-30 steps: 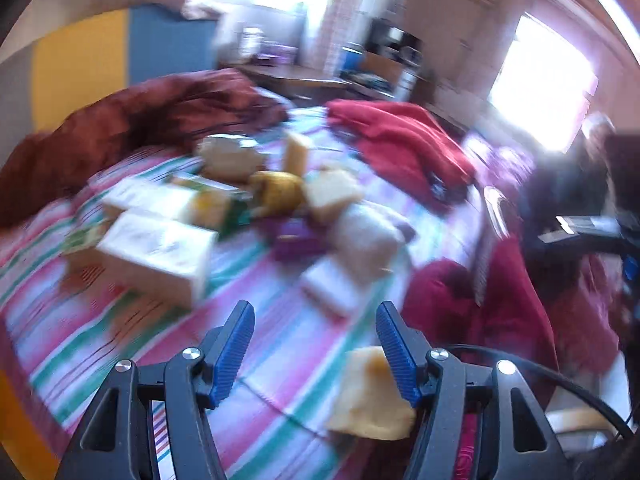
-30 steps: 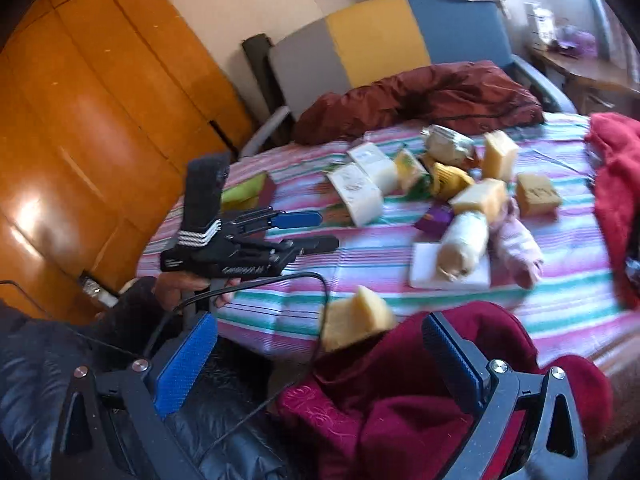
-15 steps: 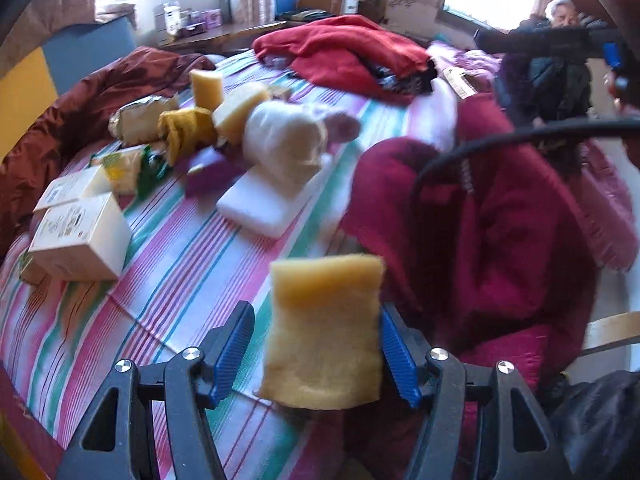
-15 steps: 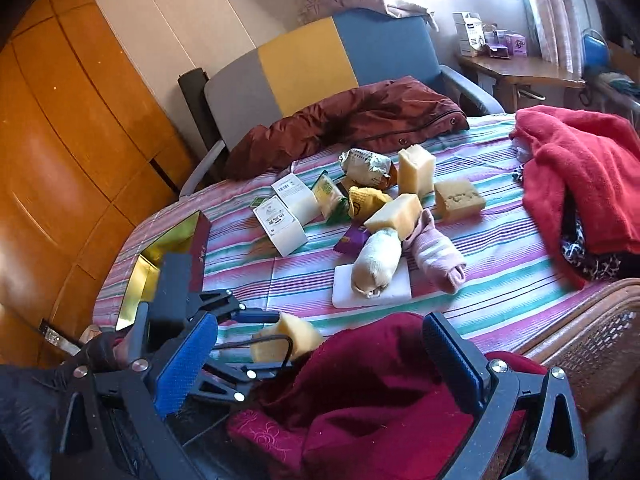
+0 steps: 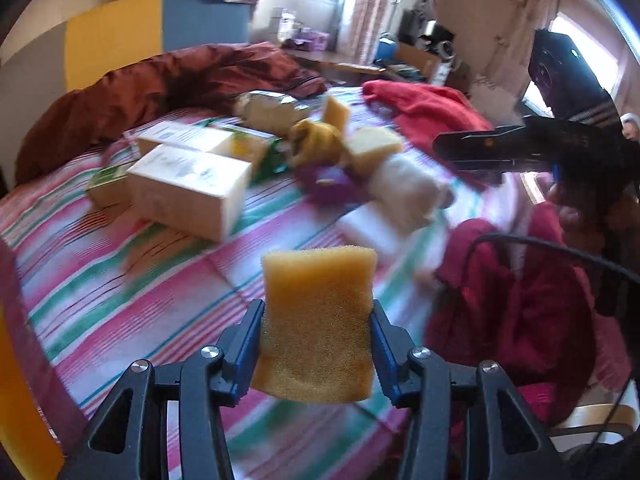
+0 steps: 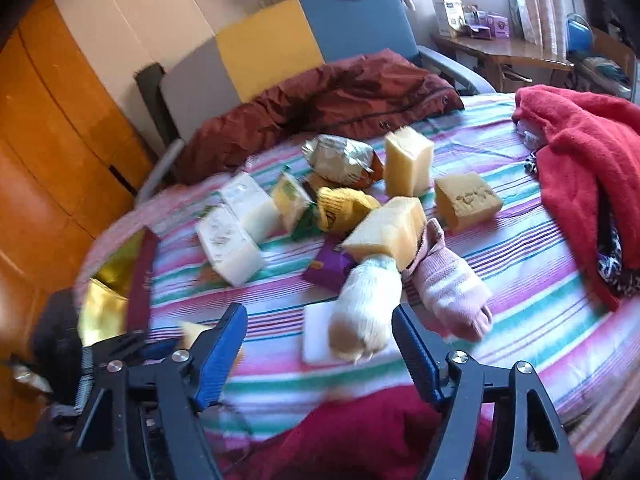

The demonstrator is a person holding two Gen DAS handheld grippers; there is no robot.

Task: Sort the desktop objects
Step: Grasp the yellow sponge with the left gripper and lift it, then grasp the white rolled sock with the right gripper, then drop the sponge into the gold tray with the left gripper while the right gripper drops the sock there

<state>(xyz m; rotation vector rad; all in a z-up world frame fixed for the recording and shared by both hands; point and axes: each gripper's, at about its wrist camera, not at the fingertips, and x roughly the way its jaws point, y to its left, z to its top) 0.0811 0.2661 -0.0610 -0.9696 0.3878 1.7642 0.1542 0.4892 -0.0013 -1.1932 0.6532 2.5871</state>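
My left gripper (image 5: 318, 332) is shut on a yellow sponge (image 5: 318, 320) and holds it above the striped tablecloth (image 5: 132, 276). My right gripper (image 6: 320, 344) is open and empty, above the near edge of the table, just short of a white rolled sock (image 6: 366, 308) lying on a white pad (image 6: 316, 336). A pile lies mid-table: several yellow sponges (image 6: 408, 166), white boxes (image 6: 228, 244), a yellow glove (image 6: 344, 208), a pink sock (image 6: 452, 288), a purple packet (image 6: 330, 266) and a foil bag (image 6: 340, 158).
A dark red jacket (image 6: 332, 100) lies at the table's far side against a chair. A red garment (image 6: 584, 160) covers the right end. A gold-lined box (image 6: 108, 300) sits at the left edge. Maroon cloth (image 6: 360, 440) lies below the right gripper.
The left gripper closed on the yellow sponge and swung back over the table. The right gripper moved forward and down toward the white sock.
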